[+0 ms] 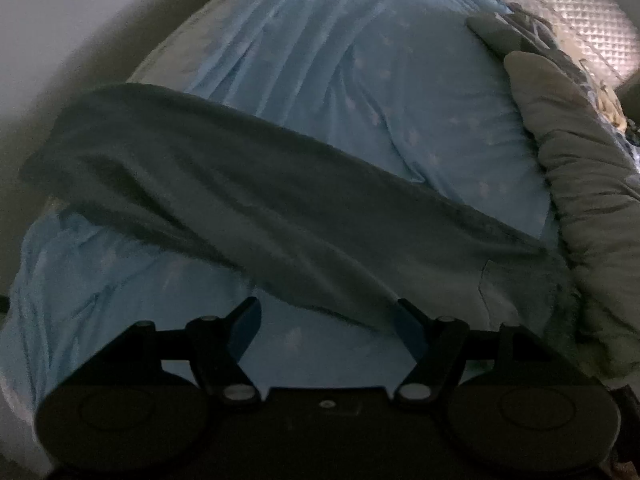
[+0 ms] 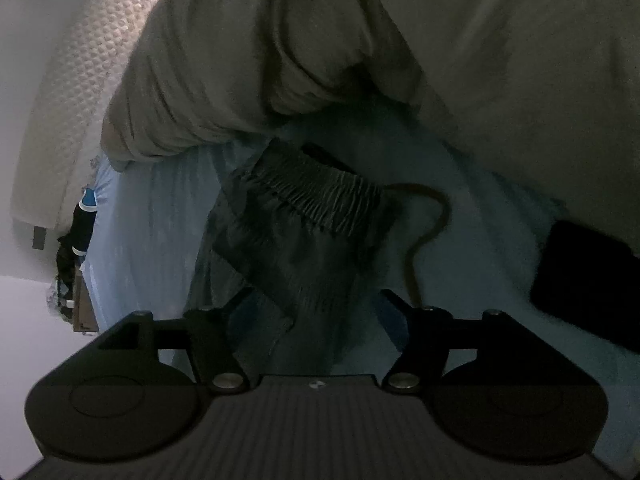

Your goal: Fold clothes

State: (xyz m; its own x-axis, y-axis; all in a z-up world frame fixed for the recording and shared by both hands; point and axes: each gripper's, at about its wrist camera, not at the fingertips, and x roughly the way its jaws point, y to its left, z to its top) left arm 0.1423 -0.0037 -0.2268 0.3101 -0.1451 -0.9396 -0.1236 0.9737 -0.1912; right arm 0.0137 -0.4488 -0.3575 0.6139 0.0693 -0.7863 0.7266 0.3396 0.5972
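Dark grey-green trousers lie across a light blue bed sheet (image 1: 360,92). In the left wrist view one trouser leg (image 1: 248,196) runs from the left to the lower right. My left gripper (image 1: 326,312) is open, its fingertips at the leg's near edge. In the right wrist view the ribbed elastic waistband (image 2: 324,196) with a brown drawstring (image 2: 432,220) lies ahead. My right gripper (image 2: 316,300) is open, with trouser fabric (image 2: 296,280) lying between its fingers.
A bunched grey duvet (image 1: 568,152) lies along the right of the bed and fills the top of the right wrist view (image 2: 360,40). A quilted white headboard (image 1: 568,12) is behind. A dark flat object (image 2: 588,280) lies at the right.
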